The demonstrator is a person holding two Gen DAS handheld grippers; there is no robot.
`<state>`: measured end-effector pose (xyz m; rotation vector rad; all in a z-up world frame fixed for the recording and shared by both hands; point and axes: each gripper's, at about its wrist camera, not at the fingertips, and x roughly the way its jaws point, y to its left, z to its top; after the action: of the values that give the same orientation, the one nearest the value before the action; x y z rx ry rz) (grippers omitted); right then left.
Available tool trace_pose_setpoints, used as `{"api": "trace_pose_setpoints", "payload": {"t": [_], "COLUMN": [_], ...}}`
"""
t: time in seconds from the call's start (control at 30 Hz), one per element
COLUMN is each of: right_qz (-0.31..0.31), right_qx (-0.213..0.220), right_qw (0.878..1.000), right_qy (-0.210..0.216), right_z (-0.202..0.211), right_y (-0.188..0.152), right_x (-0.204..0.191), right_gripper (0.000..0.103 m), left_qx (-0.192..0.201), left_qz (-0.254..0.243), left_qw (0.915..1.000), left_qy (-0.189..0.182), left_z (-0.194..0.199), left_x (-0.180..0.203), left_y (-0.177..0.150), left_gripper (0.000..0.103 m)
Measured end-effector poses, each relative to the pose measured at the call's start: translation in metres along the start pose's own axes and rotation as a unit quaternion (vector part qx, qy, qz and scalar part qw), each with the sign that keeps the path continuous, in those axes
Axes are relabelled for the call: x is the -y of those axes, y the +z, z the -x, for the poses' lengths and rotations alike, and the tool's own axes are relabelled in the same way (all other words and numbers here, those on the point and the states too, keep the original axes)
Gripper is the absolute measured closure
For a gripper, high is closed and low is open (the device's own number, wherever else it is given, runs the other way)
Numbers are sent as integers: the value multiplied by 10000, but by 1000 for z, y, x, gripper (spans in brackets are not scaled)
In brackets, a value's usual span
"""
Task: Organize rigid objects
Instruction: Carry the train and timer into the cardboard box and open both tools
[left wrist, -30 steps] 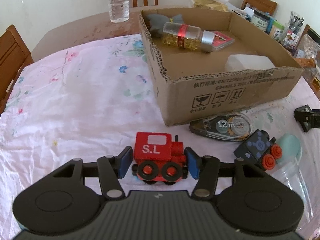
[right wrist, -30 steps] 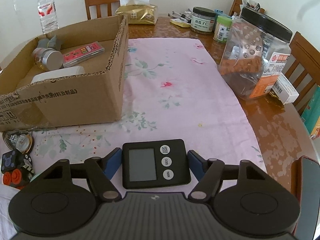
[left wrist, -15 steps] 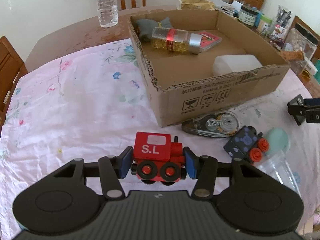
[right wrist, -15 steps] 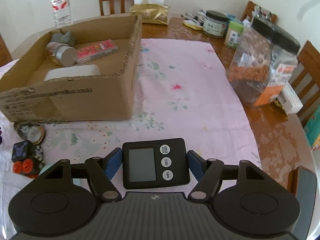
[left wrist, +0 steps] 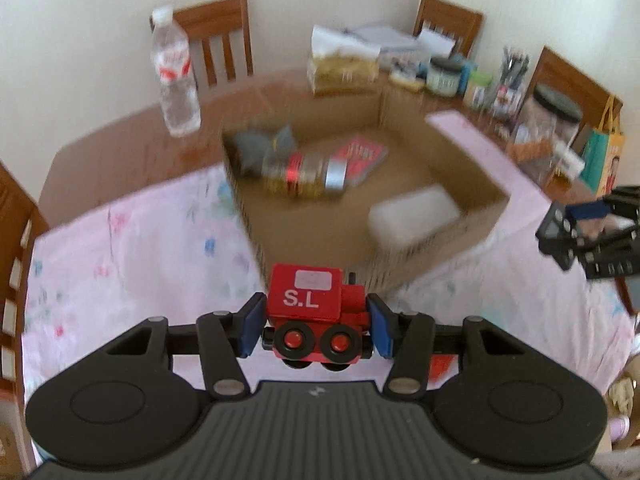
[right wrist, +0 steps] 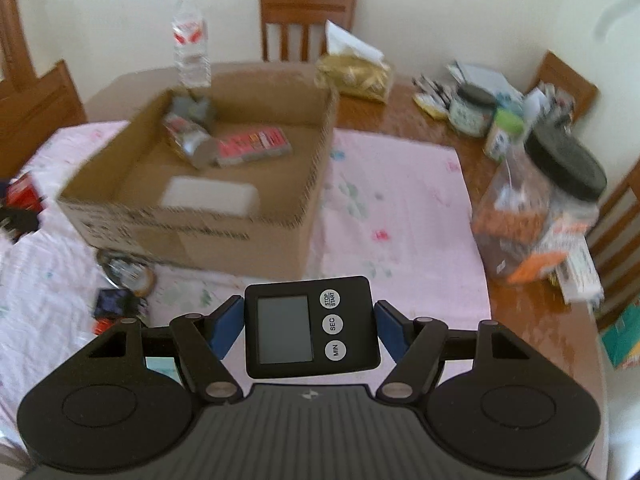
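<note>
My left gripper is shut on a red toy train marked "S.L", held in the air above the pink cloth, in front of the near corner of the cardboard box. My right gripper is shut on a black digital timer with three round buttons, lifted off the cloth to the right of the box. In the left wrist view the right gripper shows at the far right with the timer. The box holds a jar, a red packet, a grey item and a white block.
A dark toy block and a tape dispenser lie on the cloth in front of the box. A water bottle stands behind it. Jars, a big black-lidded container, a gold pack and wooden chairs ring the table.
Both grippers have risen from the cloth with their loads, the train and the timer. The table and box now look farther below, and the views are blurred by motion.
</note>
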<state>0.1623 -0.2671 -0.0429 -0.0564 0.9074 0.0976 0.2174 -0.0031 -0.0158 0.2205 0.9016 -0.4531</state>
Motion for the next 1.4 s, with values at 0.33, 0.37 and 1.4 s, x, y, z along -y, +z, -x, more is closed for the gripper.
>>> {"api": "trace_pose_setpoints", "payload": {"t": [0.33, 0.37, 1.4], "right_qz": [343, 369, 931], "right_qx": [454, 472, 615], "right_qw": [9979, 9976, 9915], "right_qy": [320, 340, 662], "right_z": [17, 16, -66], "right_y": [39, 43, 123], "right_x": [-9, -10, -33], "right_gripper": [28, 28, 0], "left_qx": [283, 313, 421], "left_qz": [207, 253, 1405], "left_qw": [9994, 9992, 9796], "left_qy": [62, 65, 1375], "left_z": [-43, -47, 24], "left_x": [10, 10, 8], "left_y": [31, 31, -33], "left_gripper": [50, 49, 6]}}
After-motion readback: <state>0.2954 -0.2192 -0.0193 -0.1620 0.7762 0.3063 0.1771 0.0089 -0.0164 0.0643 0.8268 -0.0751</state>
